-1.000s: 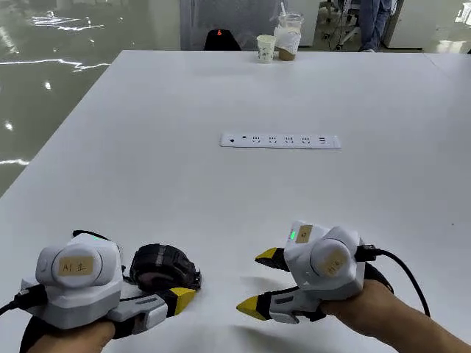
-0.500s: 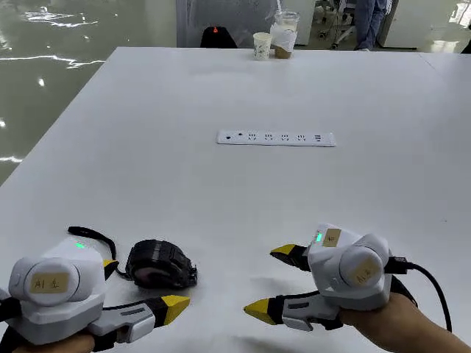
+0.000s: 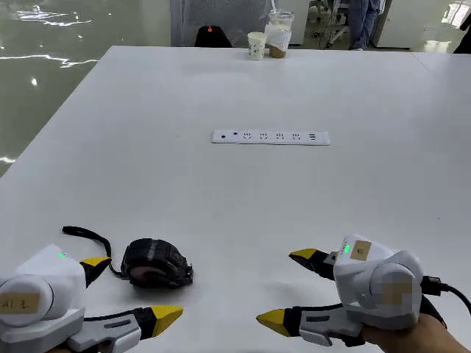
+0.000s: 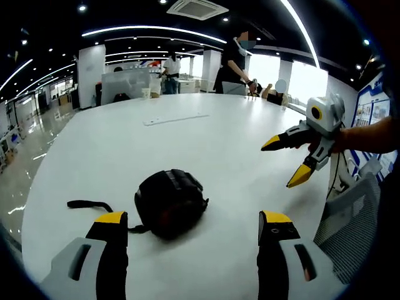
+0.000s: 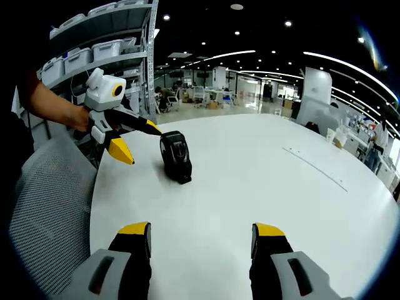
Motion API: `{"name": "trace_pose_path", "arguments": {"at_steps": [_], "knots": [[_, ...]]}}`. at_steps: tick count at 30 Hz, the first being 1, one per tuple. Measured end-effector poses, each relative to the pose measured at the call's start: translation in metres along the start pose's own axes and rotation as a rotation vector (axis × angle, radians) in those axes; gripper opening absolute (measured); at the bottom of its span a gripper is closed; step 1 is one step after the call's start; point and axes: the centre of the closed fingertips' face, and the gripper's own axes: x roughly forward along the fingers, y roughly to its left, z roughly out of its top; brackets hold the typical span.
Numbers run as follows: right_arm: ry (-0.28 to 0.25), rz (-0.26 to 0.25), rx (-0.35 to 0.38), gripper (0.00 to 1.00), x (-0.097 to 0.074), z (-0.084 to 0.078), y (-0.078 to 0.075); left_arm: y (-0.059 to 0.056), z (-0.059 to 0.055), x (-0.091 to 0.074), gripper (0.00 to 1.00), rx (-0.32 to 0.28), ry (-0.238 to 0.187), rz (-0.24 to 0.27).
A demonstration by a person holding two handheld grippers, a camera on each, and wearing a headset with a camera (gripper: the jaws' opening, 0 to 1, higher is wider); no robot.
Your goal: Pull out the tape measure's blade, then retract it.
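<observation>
The tape measure (image 3: pixel 156 262) lies flat on the tabletop (image 3: pixel 235 191), long axis left-right, strap (image 3: pixel 88 235) trailing left; left gripper (image 3: pixel 131 289) and right gripper (image 3: pixel 287 287) fingers apart, empty.

Tape measure (image 3: pixel 156 262) on the table (image 3: pixel 221 191), left gripper (image 3: pixel 131 291) just left of it, right gripper (image 3: pixel 285 287) well to its right, power strip (image 3: pixel 270 137) beyond it — two cups (image 3: pixel 256 45) farther still, at the far edge.
</observation>
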Motion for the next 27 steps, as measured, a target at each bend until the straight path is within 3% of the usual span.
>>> {"name": "trace_pose_path", "arguments": {"at_steps": [18, 20, 27], "knots": [[-0.075, -0.067, 0.086, 0.82, -0.025, -0.007, 0.0, -0.009, -0.001, -0.012, 0.93, 0.058, -0.031, -0.065], [-0.085, -0.071, 0.09, 0.84, -0.027, -0.008, 0.002, -0.012, -0.002, -0.012, 0.98, 0.05, -0.029, -0.075], [-0.094, -0.085, 0.106, 0.91, -0.033, -0.014, 0.004, -0.018, 0.002, -0.017, 0.99, 0.053, -0.058, -0.091]]}}
